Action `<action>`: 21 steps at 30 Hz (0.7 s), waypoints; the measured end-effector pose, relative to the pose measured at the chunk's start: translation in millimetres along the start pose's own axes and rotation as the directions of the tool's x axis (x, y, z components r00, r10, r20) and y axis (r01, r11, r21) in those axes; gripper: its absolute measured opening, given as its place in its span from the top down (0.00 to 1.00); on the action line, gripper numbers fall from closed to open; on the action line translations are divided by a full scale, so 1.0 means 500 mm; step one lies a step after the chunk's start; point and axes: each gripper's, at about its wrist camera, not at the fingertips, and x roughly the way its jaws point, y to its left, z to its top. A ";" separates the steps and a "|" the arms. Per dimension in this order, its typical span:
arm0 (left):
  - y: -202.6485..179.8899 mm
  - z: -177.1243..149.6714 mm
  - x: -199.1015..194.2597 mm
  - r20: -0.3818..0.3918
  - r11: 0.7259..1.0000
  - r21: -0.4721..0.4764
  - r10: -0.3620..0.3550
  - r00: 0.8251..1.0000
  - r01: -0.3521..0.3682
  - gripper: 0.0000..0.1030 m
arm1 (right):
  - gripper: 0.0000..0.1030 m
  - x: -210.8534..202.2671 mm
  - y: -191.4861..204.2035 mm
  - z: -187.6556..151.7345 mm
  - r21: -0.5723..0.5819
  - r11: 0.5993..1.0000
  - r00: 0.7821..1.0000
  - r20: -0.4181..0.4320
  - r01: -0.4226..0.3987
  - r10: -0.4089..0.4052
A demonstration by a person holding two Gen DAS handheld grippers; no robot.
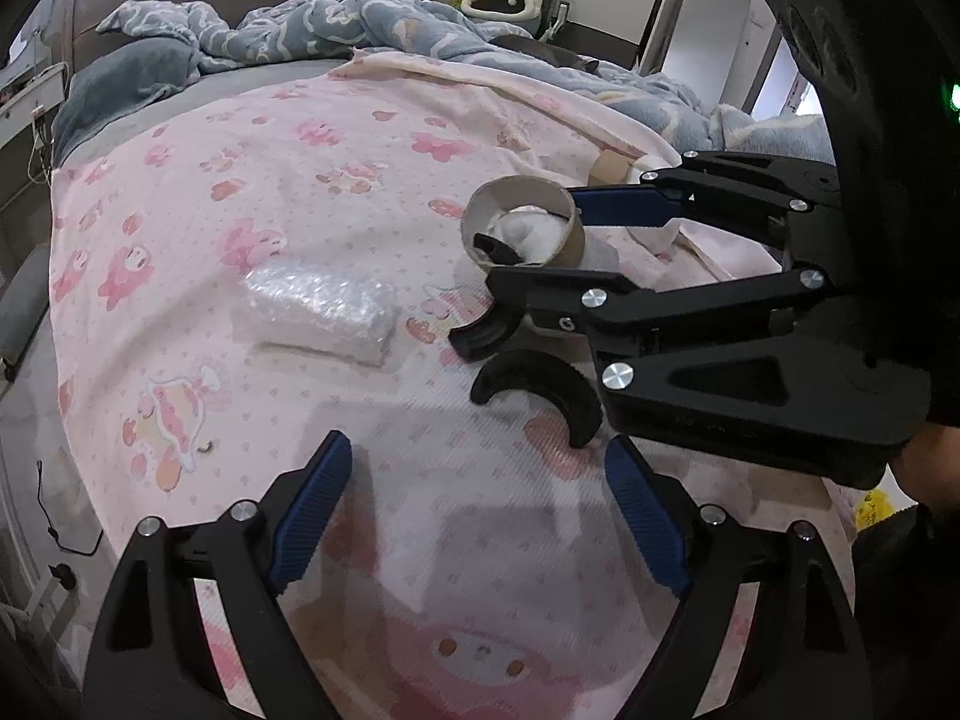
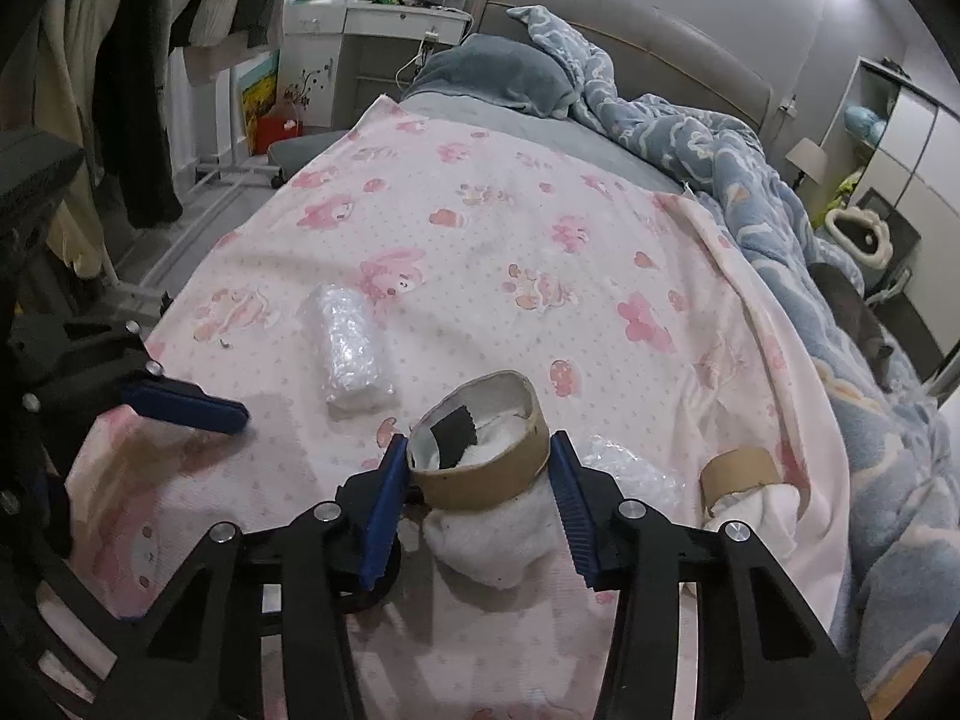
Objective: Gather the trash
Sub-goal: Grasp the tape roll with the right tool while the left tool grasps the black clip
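A cardboard tape core [image 2: 483,456] stuffed with white tissue and a black scrap sits between the blue fingers of my right gripper [image 2: 480,480], which is shut on it above the pink bed sheet. It also shows in the left wrist view [image 1: 525,227]. A roll of bubble wrap [image 1: 318,312] lies on the sheet, also in the right wrist view [image 2: 354,354]. My left gripper [image 1: 480,504] is open and empty low over the sheet. A second cardboard core [image 2: 735,471] with tissue and a crumpled clear wrap [image 2: 636,468] lie at the right.
A pink printed sheet [image 2: 480,228] covers the bed. A rumpled blue blanket [image 2: 780,228] and a grey pillow [image 2: 498,72] lie along the far side. Hanging clothes [image 2: 138,60] and a white desk [image 2: 372,30] stand past the bed's left edge.
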 end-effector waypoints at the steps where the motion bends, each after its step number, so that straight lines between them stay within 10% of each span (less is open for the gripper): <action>1: -0.002 0.001 0.003 0.002 1.000 0.003 -0.001 1.000 0.001 0.18 | 0.54 -0.004 -0.010 -0.001 0.031 0.999 1.000 0.008 -0.017 0.017; 9: -0.012 0.007 0.026 0.018 1.000 0.026 -0.005 1.000 0.005 0.22 | 0.54 -0.032 -0.098 -0.011 0.314 0.929 0.980 0.104 -0.195 0.171; 21: -0.039 0.022 0.054 0.046 0.998 0.052 -0.030 0.998 0.028 0.27 | 0.54 -0.053 -0.202 -0.074 0.538 0.818 0.978 0.140 -0.206 0.154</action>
